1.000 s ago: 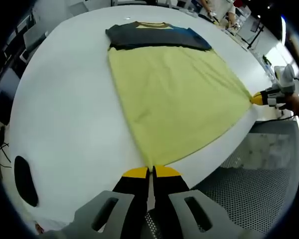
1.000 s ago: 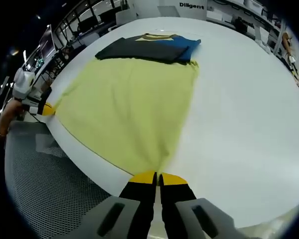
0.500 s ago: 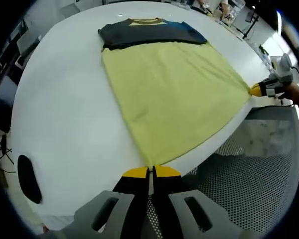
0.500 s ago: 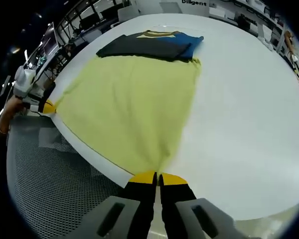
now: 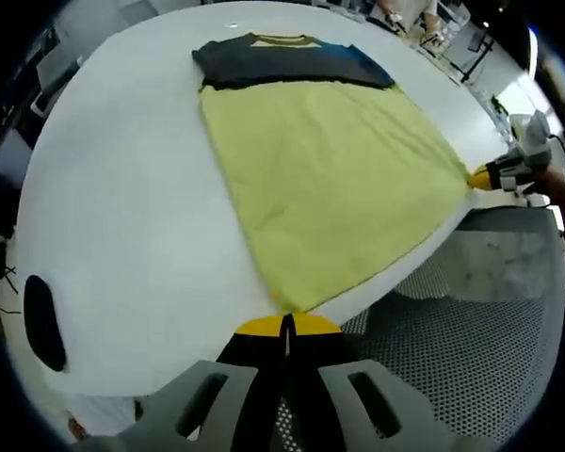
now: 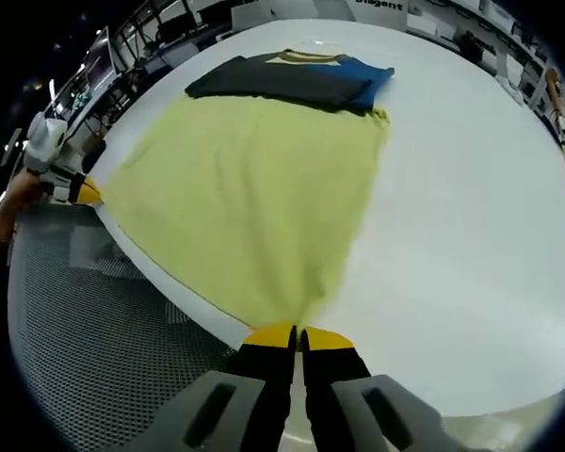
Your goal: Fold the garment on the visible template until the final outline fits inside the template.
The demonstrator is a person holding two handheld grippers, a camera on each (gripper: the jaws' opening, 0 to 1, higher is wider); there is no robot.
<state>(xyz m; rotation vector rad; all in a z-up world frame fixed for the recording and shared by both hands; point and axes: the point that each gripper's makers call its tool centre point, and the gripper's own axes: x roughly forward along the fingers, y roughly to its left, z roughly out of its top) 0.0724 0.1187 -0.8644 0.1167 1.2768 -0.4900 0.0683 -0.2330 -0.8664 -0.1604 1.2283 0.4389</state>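
Just ahead of the left gripper [image 5: 284,325], jaws pressed together on one hem corner of the garment [image 5: 330,179], yellow-green cloth runs away across the white surface [image 5: 122,207] to a dark band with a blue patch at the far end. Right gripper [image 6: 298,334] same story: jaws closed on the other hem corner, cloth fanning out ahead of it to the dark top part. Each gripper also shows in the other's view as a yellow tip at the cloth's side corner, with the person's hand behind it: right one at the right edge of the left gripper view, left one at the left edge of the right gripper view.

Change over the last second: small. In both views the hem edge now sits nearer the surface's near edge and more of the perforated metal floor [image 5: 471,358] shows beside and below the jaws, so the grippers seem to have drawn back and pulled the hem taut toward the person. The views tilt with the hands, so part of that shift is camera. Cloth looks flatter, fewer ripples between the two corners. Dark top part stays put at the far end.

Meaning for the task, as a judgement: still the spread-and-tension stage, no fold made yet. No template outline can be made out on the surface. Next likely move is lifting both corners and carrying the hem forward toward the dark end. Risk: the hem overhanging the edge and slipping off.
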